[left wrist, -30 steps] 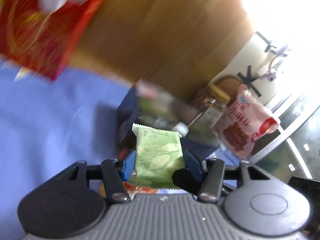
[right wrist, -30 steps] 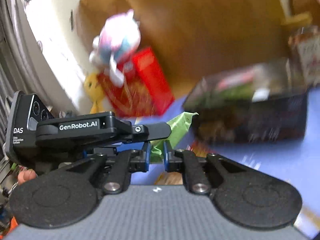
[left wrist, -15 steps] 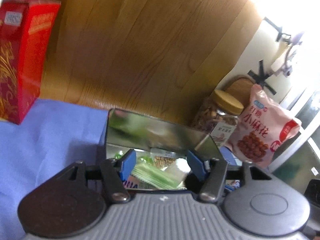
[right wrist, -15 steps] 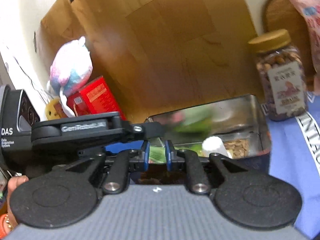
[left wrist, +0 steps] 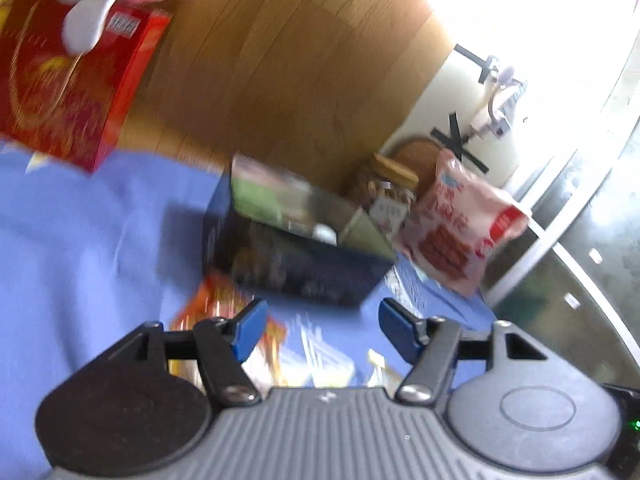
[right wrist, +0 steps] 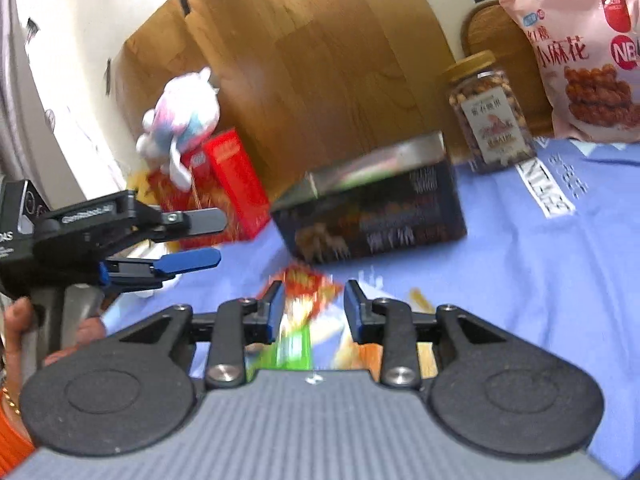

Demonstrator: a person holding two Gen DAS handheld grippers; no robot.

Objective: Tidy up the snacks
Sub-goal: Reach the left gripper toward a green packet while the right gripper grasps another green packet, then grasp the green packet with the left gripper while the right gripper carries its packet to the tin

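Blue tablecloth (right wrist: pixel 520 280) (wood-panel backdrop (right wrist: pixel 320 60)) under two empty, spread-fingered hand-held grippers, left (left wrist: pixel 322 330) and right (right wrist: pixel 314 310).

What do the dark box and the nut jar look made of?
The dark box looks like metal tin: its inner walls are silvery and mirror colors, and its outside is dark and printed. The nut jar seems clear plastic or glass, with nuts visible through it, a paper label and a wood-look lid.

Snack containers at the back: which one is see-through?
The jar with the tan lid; nuts show through its clear wall. The pink bag and the red box are opaque.
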